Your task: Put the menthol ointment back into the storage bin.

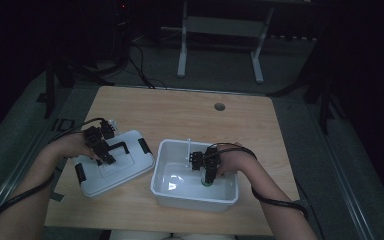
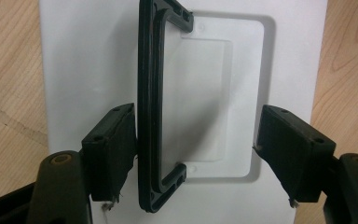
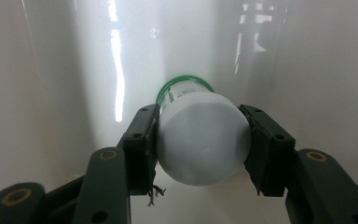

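Note:
A white box lid point(image 1: 125, 175) lies flat on the wooden table at the left, and its black handle point(image 1: 119, 147) stands up from it. My left gripper point(image 1: 105, 155) hangs over the lid, open. In the left gripper view the handle point(image 2: 149, 107) sits between the jaws of that gripper point(image 2: 196, 121), right against the left pad and far from the right one, above the lid point(image 2: 88, 60). To the right stands a white bin point(image 1: 180, 197). My right gripper point(image 1: 208, 179) reaches down into it. In the right gripper view that gripper point(image 3: 199, 112) is shut on a white, green-rimmed bottle point(image 3: 203, 144) near the bin's floor point(image 3: 51, 70).
Black latches point(image 1: 144, 145) sit at the lid's ends. The wooden table point(image 1: 180, 115) has a round cable hole point(image 1: 219, 106) near its far edge. A white metal frame point(image 1: 182, 50) stands on the dark floor beyond. Cables trail from both grippers along the forearms.

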Demonstrator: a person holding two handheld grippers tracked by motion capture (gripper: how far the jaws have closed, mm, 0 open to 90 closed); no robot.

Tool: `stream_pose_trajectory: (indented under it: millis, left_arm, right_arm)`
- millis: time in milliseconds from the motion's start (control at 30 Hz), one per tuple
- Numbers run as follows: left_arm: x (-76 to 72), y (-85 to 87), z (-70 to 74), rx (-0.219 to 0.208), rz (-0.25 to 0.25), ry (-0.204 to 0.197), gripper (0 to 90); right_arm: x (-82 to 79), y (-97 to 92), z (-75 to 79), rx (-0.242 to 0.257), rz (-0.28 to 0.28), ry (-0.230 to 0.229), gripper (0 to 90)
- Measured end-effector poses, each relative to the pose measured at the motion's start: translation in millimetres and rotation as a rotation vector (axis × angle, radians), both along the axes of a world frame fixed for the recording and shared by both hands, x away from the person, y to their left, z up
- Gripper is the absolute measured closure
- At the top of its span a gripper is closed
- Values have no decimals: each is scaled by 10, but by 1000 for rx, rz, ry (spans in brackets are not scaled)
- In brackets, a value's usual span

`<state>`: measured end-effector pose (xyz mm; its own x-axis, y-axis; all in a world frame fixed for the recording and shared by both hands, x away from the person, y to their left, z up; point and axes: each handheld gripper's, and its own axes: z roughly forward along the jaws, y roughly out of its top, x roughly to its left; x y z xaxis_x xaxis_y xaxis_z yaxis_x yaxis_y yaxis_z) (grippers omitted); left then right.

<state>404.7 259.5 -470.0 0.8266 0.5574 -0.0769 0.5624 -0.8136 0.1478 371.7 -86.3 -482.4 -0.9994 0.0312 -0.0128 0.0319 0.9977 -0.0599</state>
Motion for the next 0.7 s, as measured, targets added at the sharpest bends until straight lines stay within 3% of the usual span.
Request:
stream_pose_trajectory:
  millis: [167, 467, 700]
  left_arm:
    - [0, -1, 0, 2, 0, 1, 286]
    - [5, -10, 7, 5, -3, 0, 286]
    - [12, -8, 15, 10, -4, 0, 286]
  right_arm:
    - [0, -27, 25, 7, -15, 35, 464]
    - [2, -69, 197, 26, -24, 29, 445]
    - [3, -109, 462, 61, -17, -3, 433]
